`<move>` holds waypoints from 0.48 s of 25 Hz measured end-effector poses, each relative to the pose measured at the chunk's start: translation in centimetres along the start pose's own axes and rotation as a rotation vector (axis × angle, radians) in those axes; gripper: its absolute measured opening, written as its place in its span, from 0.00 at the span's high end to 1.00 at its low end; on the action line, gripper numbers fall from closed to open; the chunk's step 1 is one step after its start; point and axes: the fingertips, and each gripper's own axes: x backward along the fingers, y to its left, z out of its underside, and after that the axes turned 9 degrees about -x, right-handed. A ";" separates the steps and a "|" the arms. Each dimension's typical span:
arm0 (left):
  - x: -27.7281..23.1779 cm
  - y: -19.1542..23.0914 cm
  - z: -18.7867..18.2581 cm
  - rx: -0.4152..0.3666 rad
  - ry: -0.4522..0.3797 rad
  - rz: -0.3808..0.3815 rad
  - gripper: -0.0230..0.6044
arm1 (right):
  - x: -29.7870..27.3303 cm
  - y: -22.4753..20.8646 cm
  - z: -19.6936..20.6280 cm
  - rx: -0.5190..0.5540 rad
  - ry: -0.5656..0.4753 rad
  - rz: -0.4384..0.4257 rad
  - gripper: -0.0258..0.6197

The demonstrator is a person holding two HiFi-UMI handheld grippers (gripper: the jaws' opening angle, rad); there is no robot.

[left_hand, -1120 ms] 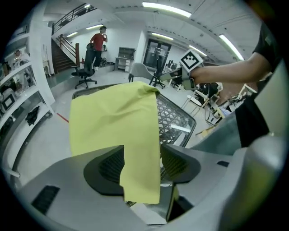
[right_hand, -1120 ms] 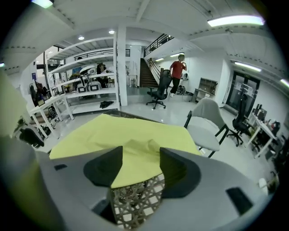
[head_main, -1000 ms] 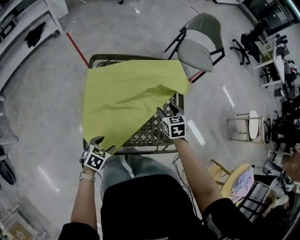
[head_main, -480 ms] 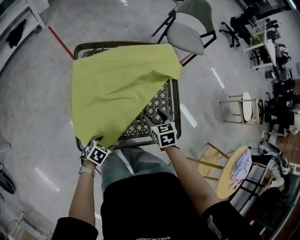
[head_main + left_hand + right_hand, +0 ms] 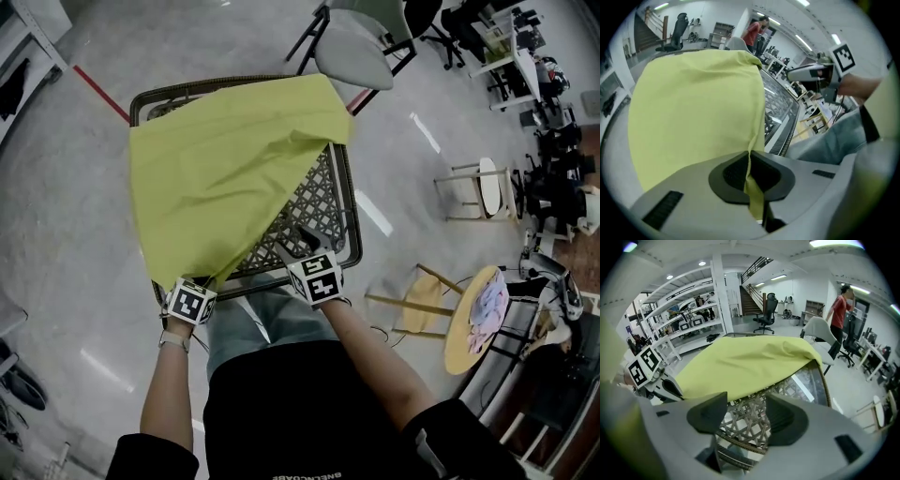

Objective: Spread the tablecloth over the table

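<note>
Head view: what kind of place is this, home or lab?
Most likely an open lab or workshop hall, not a home: polished grey floor with a red tape line, white storage racks, an office chair and a staircase.

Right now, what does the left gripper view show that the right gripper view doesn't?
Only the left gripper view: the left gripper, fingers just closed, pinching the edge of the tablecloth. Only the right gripper view: the right gripper, fingers apart and holding nothing, with the bare lattice of the table between them. Both: the yellow tablecloth draped over part of the table, and a grey chair beyond.
</note>
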 end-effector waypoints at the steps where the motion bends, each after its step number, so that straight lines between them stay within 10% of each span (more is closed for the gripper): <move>1: 0.1 -0.4 -0.2 0.027 -0.013 0.036 0.94 | -0.1 0.6 0.3 -0.006 0.007 -0.008 0.58; 12: 6.2 -2.6 -4.3 -0.016 -0.158 0.189 0.94 | 1.0 7.6 3.6 -0.035 0.065 -0.112 0.58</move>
